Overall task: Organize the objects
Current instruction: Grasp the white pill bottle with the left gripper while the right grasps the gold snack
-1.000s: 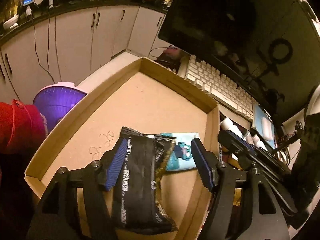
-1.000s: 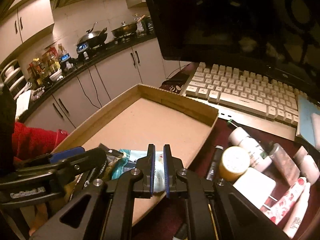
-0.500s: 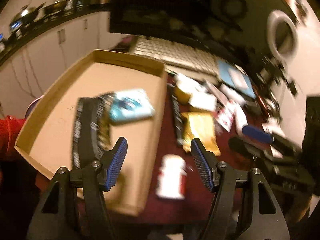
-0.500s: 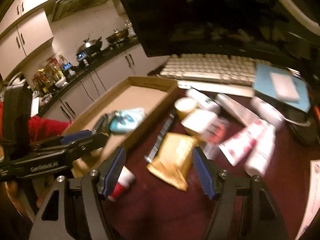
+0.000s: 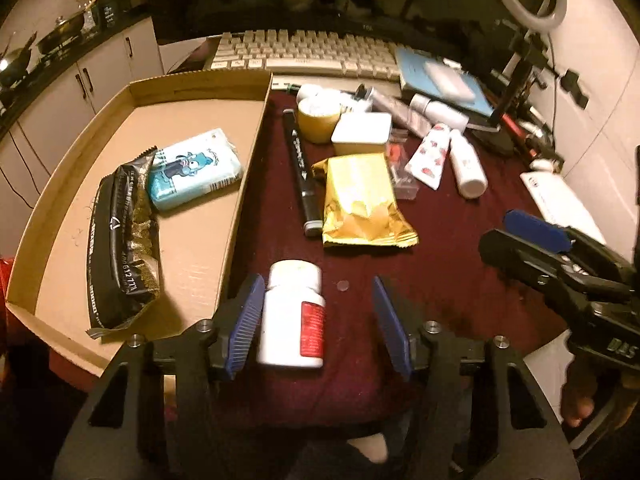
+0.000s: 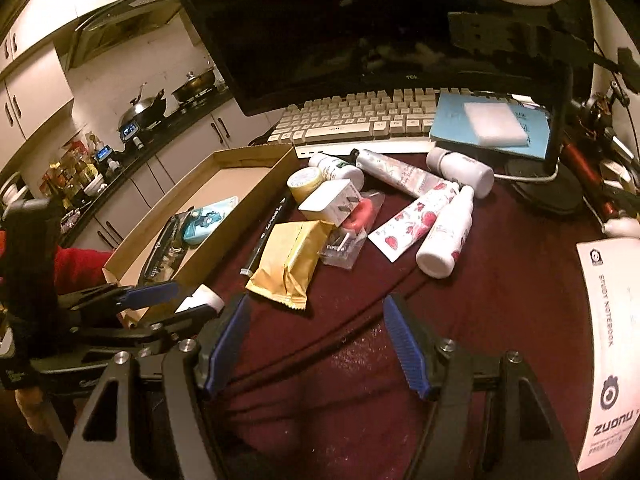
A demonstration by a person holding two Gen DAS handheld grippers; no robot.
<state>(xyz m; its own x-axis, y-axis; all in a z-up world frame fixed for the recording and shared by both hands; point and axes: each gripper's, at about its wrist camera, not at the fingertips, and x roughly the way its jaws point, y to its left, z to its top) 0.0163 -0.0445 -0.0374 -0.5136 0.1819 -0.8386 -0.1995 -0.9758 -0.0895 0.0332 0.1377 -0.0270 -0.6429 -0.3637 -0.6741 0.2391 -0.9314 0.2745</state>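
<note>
A shallow cardboard tray (image 5: 248,152) (image 6: 224,240) holds a black snack packet (image 5: 120,248) and a blue tissue pack (image 5: 192,168). A white pill bottle (image 5: 294,316) lies on the dark red cloth between the fingers of my open left gripper (image 5: 318,320), close to the left pad. A gold packet (image 5: 360,200) (image 6: 292,260), a black marker (image 5: 300,164) and several bottles and tubes lie beyond. My right gripper (image 6: 320,340) is open and empty over bare cloth; it shows at the right of the left wrist view (image 5: 532,236).
A white keyboard (image 5: 304,56) and a dark monitor (image 6: 360,32) stand at the back. A blue notebook (image 6: 492,124) lies on the keyboard's right end. A white notebook (image 6: 612,328) lies at the right edge. Kitchen cabinets (image 6: 192,148) stand at the left.
Both grippers pulled back from the tray. The left one let go of the black packet and now brackets the pill bottle. The right one opened.
</note>
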